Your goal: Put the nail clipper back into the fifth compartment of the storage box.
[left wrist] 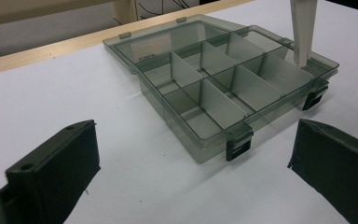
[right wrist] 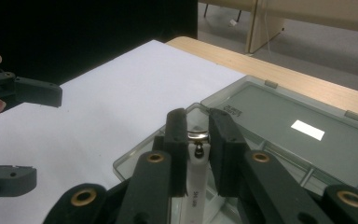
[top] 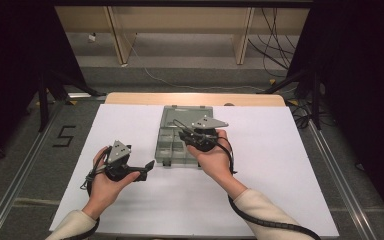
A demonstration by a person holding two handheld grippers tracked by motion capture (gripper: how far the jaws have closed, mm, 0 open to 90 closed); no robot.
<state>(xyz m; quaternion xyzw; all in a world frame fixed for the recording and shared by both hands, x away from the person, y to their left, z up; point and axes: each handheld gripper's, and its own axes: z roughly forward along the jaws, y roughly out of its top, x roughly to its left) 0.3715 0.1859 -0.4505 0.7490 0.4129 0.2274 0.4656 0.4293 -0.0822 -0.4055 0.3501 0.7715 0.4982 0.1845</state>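
The right tongs (right wrist: pixel 198 140) are seen clenched on a white strip (right wrist: pixel 193 186) with a small metal clip at its top, and the strip is dangled over the open compartment box (left wrist: pixel 223 93) on the bench (top: pixel 280 165). In the left gripper view the strip's lower end (left wrist: pixel 303 32) is hung just above a compartment at the front edge of the box, by one of the black latches (left wrist: pixel 239 147); whether it is touching the divider cannot be told. The left tongs (top: pixel 147 167) are held released, jaws wide apart, beside the box on the white sheet, with nothing between them.

The step in hand is judged to be the lowering of the strip into a compartment. It is best done slowly, with the strip kept upright so the end is guided past the dividers rather than snagged on one. The grip should be kept until the strip is laid down inside. The box could be steadied by the left tongs if it is nudged.
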